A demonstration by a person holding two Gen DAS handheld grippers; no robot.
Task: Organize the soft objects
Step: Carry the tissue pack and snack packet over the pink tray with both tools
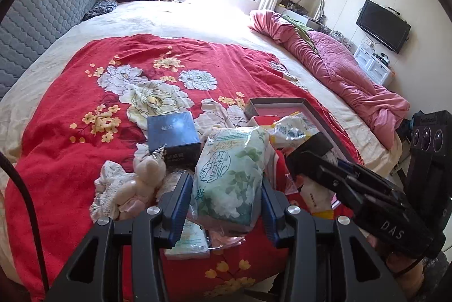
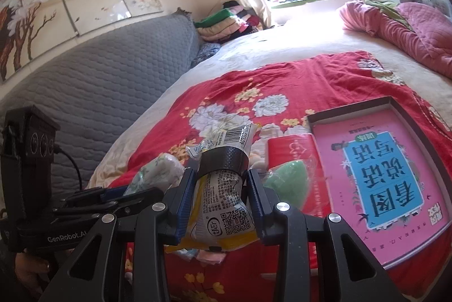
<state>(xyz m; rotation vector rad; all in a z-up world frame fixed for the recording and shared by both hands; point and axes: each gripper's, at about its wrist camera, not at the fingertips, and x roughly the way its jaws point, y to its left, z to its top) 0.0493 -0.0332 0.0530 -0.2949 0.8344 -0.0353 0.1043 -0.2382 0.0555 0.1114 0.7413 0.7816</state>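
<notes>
My left gripper [image 1: 226, 203] is shut on a green-and-white floral tissue pack [image 1: 231, 175] and holds it above the red floral blanket [image 1: 84, 161]. My right gripper [image 2: 220, 194] is shut on a white-and-yellow printed packet [image 2: 223, 189] with a black band round it. In the left wrist view the right gripper [image 1: 325, 161] holds that packet [image 1: 291, 127] just right of the tissue pack. A cream plush toy [image 1: 144, 175] and lace cloth [image 1: 110, 189] lie left of my left gripper. The tissue pack also shows in the right wrist view [image 2: 161, 172].
A dark blue box [image 1: 173, 135] lies behind the plush toy. A shallow grey box lid [image 2: 353, 110] holds a pink book [image 2: 384, 183]. A red pack [image 2: 291, 149] and a green sponge [image 2: 285, 177] lie beside it. A pink quilt [image 1: 353, 76] lies at the right.
</notes>
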